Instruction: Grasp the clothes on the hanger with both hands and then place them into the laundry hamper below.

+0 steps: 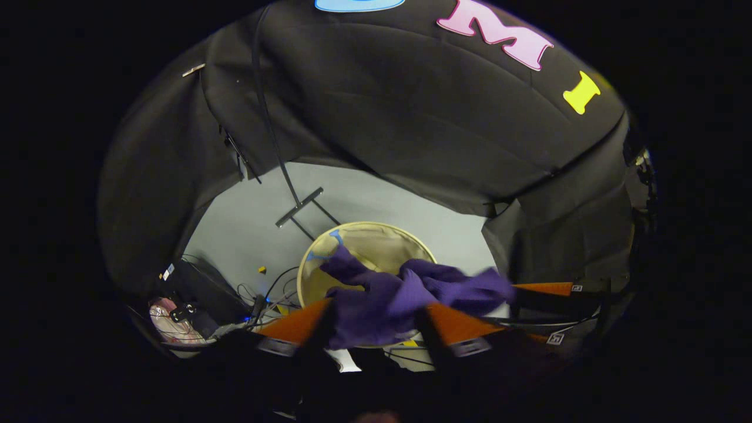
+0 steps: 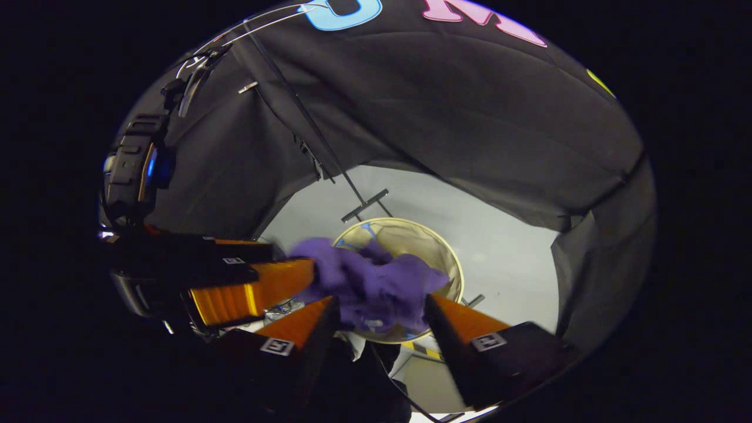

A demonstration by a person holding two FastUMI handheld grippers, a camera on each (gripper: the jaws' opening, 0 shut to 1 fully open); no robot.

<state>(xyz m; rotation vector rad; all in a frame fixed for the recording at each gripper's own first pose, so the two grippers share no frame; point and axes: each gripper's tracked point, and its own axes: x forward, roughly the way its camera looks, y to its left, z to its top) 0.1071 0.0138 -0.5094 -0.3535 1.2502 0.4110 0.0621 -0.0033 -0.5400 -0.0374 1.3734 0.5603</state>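
Note:
A purple garment hangs bunched over the round beige laundry hamper on the floor. In the left gripper view my left gripper is shut on one end of the cloth, and the cloth stretches right to the right gripper. In the right gripper view my right gripper is shut on the purple garment above the hamper, with the left gripper close on the left. A bare wire hanger sits high at the upper left.
A thin rack pole runs down to a metal foot bar on the grey floor behind the hamper. Cables and a pink bag lie at the lower left. Black cloth walls enclose the booth.

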